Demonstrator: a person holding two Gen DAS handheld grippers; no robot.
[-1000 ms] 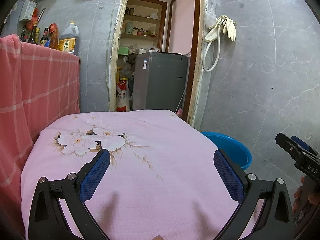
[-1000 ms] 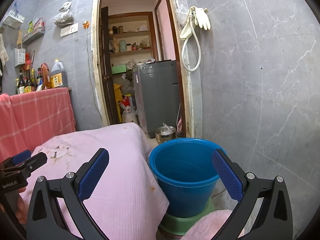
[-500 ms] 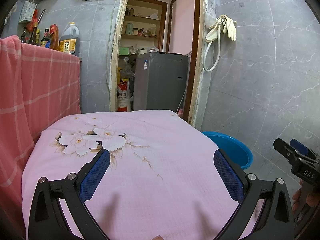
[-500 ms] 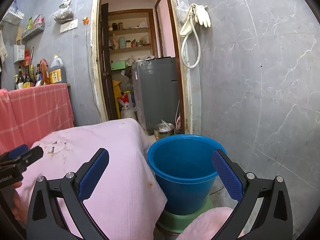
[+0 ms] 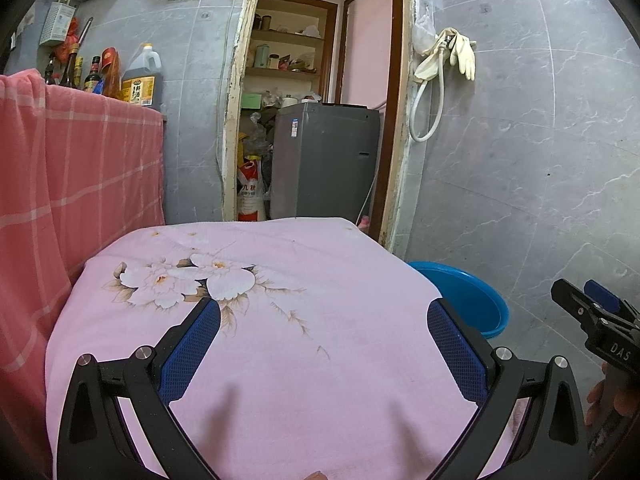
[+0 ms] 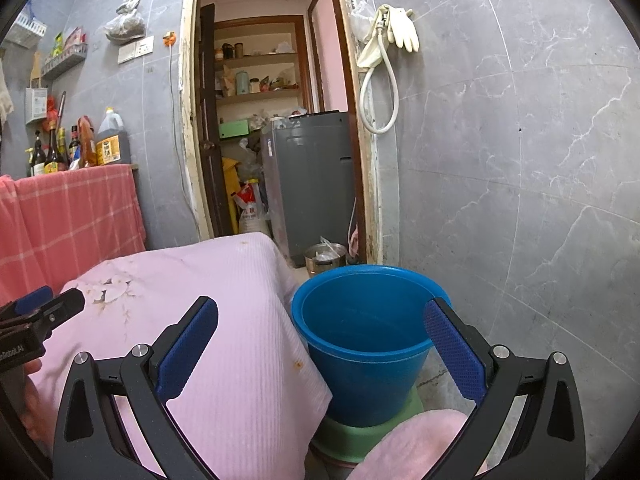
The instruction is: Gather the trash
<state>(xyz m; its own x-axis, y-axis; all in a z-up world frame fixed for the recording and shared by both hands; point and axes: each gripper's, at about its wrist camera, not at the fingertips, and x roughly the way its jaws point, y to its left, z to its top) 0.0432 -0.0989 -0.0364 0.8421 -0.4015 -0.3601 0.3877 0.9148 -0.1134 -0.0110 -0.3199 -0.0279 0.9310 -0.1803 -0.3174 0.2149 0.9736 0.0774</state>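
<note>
Both grippers spread wide, nothing btwn the fingers. Left gripper hangs over the pink floral cloth on the worktop; cloth surface is bare, no trash visible on it in either view. Right gripper points at the blue bucket, which sits on a green stand just right of the worktop edge, mouth up, looks empty. Bucket lies dead ahead and below the right fingers, so right hand is nearer to it. Likely the drop target; trash itself not in frame, can't tell where.
</note>
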